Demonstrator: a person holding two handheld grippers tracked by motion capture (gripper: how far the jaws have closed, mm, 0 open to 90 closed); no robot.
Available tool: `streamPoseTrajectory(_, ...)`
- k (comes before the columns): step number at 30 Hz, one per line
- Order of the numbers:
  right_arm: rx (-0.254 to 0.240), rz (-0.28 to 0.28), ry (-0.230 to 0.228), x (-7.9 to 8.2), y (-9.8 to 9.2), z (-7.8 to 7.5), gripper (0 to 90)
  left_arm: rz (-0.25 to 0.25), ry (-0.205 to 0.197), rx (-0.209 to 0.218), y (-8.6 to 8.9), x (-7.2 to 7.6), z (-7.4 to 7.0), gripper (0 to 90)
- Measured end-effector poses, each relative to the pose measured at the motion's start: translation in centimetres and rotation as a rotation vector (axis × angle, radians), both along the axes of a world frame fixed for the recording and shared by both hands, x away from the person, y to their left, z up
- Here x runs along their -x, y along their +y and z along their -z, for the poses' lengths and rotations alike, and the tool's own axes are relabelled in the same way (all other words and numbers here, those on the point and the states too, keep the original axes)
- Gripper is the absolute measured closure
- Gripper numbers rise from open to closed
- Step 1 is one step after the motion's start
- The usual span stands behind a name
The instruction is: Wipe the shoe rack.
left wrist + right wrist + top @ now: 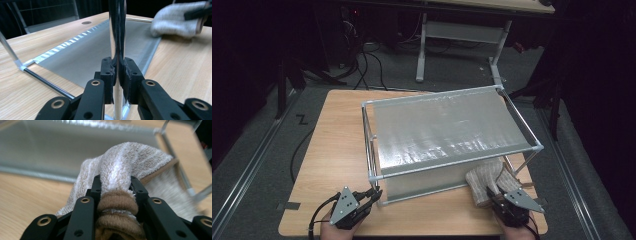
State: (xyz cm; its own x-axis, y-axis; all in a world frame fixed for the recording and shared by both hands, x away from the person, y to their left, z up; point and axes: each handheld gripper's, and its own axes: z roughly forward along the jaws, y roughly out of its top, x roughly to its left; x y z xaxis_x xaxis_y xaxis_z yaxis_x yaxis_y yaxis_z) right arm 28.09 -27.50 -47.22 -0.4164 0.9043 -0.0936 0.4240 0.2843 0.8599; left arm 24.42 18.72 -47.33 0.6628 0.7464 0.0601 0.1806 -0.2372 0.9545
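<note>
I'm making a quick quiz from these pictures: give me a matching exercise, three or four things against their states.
Things:
1 left gripper
2 right gripper
3 towel
4 rack

States:
A holds bunched cloth
B clamped on an upright metal post
C stands on the wooden table, grey sheet stretched over it
D beige, lies at the rack's near right corner

Pairs: 1-B, 2-A, 3-D, 4-C

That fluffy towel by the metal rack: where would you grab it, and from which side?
Best is the thick brown hem of the towel, where the right gripper already pinches it: the bunched edge gives the pads something firm, and it faces the person's side of the table. Coming from that near side also stays clear of the rack, whose upright post the left gripper holds.
</note>
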Motion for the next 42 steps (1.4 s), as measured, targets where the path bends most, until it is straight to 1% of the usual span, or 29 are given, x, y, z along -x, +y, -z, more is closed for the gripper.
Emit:
streamPoseTrajectory(3,0.038,-0.013,0.053,-1.3,0.7,1.3,70.5,-0.016,0.001,-0.002,0.4,-0.2,0.0,79.8)
streamPoseTrajectory(7,0.056,-0.038,0.102,-2.6,1.8,2.1,70.5,-0.047,0.004,-0.007,1.1,-0.4,-0.1,79.8)
streamPoseTrajectory(10,0.068,-0.070,0.115,-3.1,3.1,2.4,70.4,-0.079,0.009,0.000,2.1,-0.7,-0.1,79.8)
streamPoseTrajectory(13,0.070,-0.100,0.121,-3.6,4.4,2.4,70.4,-0.123,0.015,0.009,3.4,-0.9,-0.1,79.9)
streamPoseTrajectory(17,0.079,-0.144,0.125,-4.0,6.2,2.4,70.4,-0.179,0.023,0.022,5.3,-1.1,-0.2,80.1)
streamPoseTrajectory(22,0.086,-0.191,0.129,-4.0,8.2,2.3,70.3,-0.235,0.029,0.022,7.2,-1.1,-0.1,80.1)
streamPoseTrajectory(24,0.089,-0.205,0.131,-4.0,8.8,2.3,70.3,-0.247,0.030,0.026,7.9,-1.1,-0.1,80.1)
streamPoseTrajectory(29,0.095,-0.238,0.133,-3.8,9.9,2.2,70.2,-0.269,0.023,0.016,9.1,-0.8,0.0,80.0)
streamPoseTrajectory(34,0.102,-0.261,0.129,-3.5,10.5,2.2,70.0,-0.291,0.017,0.026,9.9,-0.7,0.1,80.0)
streamPoseTrajectory(36,0.094,-0.263,0.127,-3.3,10.4,2.2,69.9,-0.300,0.014,0.029,10.0,-0.7,0.2,79.9)
streamPoseTrajectory(39,0.083,-0.262,0.102,-3.1,10.0,2.0,69.8,-0.315,0.008,0.029,9.9,-0.6,0.2,79.9)
streamPoseTrajectory(42,0.057,-0.248,0.082,-2.6,9.5,1.5,69.7,-0.328,0.006,0.034,9.9,-0.7,0.3,79.8)
